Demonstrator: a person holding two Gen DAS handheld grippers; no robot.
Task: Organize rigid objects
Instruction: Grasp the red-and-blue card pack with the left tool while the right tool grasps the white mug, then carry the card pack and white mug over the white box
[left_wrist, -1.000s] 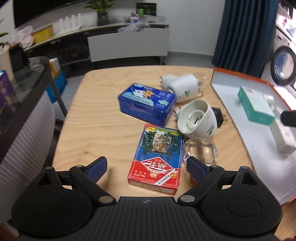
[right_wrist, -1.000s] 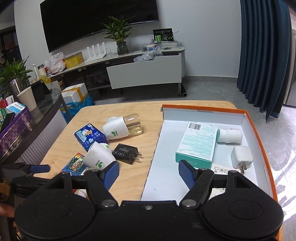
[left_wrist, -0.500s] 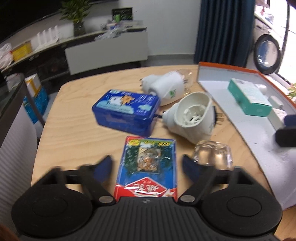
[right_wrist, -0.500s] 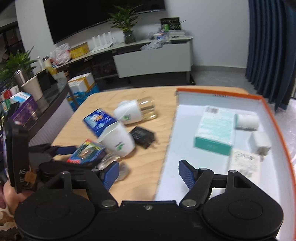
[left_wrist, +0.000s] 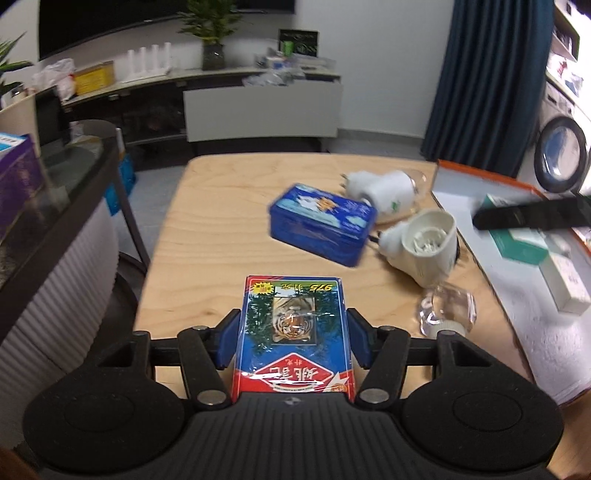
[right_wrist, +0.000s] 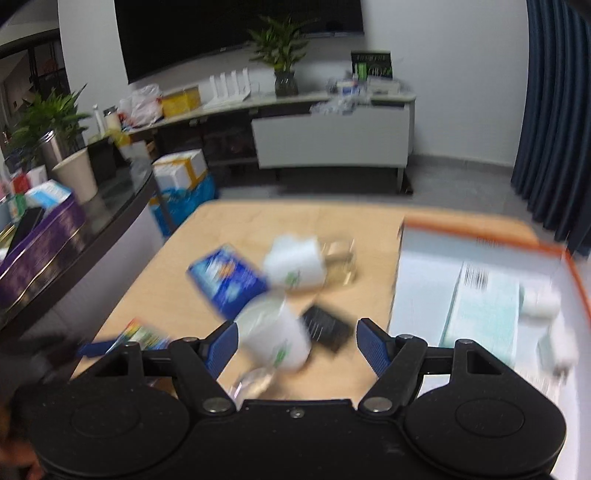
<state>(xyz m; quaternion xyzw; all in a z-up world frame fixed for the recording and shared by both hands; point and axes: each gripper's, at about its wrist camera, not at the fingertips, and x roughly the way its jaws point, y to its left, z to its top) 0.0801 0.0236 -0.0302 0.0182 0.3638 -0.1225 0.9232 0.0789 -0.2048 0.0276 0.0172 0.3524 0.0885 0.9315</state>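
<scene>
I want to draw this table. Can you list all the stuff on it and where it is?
card box: 1, red and blue, between the left gripper's pads
tin: 1, blue, mid table
plug-in vaporizers: 2, white, right of tin
clear bottle: 1, lying near tray
black adapter: 1, beside vaporizer
tray: 1, orange-rimmed, right side
teal box: 1, in tray
table: 1, light wood
left gripper: shut on box
right gripper: open

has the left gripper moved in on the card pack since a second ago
Yes. The left gripper has advanced toward the blue tin, and its fingers now clamp the card pack instead of standing wide apart.
</scene>
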